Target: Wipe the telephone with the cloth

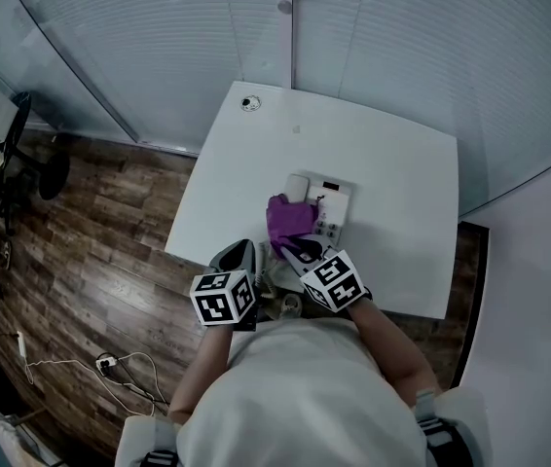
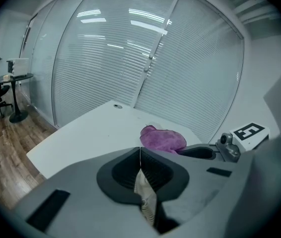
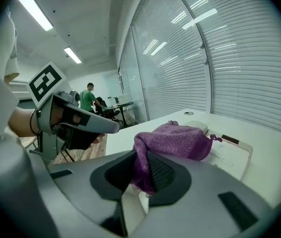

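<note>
A white telephone (image 1: 332,202) lies on the white table (image 1: 373,154) near its front edge. A purple cloth (image 1: 288,217) is draped over the phone's left side, where the handset sits. My right gripper (image 1: 290,246) is shut on the cloth's near end; in the right gripper view the cloth (image 3: 175,140) runs from the pads (image 3: 153,170) onto the telephone (image 3: 235,155). My left gripper (image 1: 239,251) is just left of it at the table's edge, its jaws shut (image 2: 140,155). A cream ribbed thing (image 2: 145,197) shows in the gap behind its pads. The cloth (image 2: 163,139) lies ahead of it.
A round cable hole (image 1: 249,103) sits at the table's far left corner. Glass walls with blinds close off the back and right. Wooden floor with cables (image 1: 110,363) lies to the left, beside a chair and small stand (image 1: 3,154). A person in green (image 3: 87,99) is far off.
</note>
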Demonstrator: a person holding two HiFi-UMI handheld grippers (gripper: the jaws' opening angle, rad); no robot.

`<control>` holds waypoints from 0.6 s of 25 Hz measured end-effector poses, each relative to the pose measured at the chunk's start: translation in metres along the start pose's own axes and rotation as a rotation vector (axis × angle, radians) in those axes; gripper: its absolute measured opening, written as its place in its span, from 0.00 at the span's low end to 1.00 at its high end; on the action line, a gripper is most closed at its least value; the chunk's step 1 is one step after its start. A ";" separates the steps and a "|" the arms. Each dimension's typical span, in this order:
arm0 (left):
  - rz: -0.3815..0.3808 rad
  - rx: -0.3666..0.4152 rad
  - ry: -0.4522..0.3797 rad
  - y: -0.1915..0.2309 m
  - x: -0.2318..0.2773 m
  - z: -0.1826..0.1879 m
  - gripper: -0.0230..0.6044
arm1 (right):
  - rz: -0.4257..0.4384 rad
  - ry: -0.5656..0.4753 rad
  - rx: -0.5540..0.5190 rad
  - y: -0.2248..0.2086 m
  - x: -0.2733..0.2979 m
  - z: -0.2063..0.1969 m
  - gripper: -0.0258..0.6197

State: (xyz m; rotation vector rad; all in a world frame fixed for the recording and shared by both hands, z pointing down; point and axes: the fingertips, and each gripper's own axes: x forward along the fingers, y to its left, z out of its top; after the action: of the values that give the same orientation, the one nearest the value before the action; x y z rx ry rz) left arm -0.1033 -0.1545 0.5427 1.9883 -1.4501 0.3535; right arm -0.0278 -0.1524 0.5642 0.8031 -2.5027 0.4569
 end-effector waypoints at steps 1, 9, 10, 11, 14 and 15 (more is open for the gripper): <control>-0.001 -0.001 -0.002 0.000 0.000 0.000 0.07 | 0.005 0.004 0.001 0.001 0.000 -0.001 0.16; -0.003 -0.004 -0.006 -0.002 0.000 0.002 0.07 | 0.052 0.033 0.002 0.016 0.000 -0.010 0.16; -0.003 -0.004 -0.005 -0.002 0.000 0.001 0.07 | 0.060 0.036 0.003 0.017 0.000 -0.012 0.16; -0.003 -0.005 -0.003 -0.002 0.001 0.001 0.07 | 0.069 0.040 0.005 0.019 0.001 -0.013 0.16; -0.007 -0.011 -0.001 -0.001 0.001 0.000 0.07 | 0.095 0.053 0.011 0.024 0.002 -0.016 0.16; -0.007 -0.013 0.000 -0.002 0.001 0.000 0.07 | 0.102 0.057 0.013 0.025 0.002 -0.018 0.16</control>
State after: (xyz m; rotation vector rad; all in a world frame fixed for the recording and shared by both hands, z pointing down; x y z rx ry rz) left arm -0.1013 -0.1554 0.5428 1.9833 -1.4415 0.3400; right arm -0.0392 -0.1259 0.5758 0.6597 -2.4979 0.5240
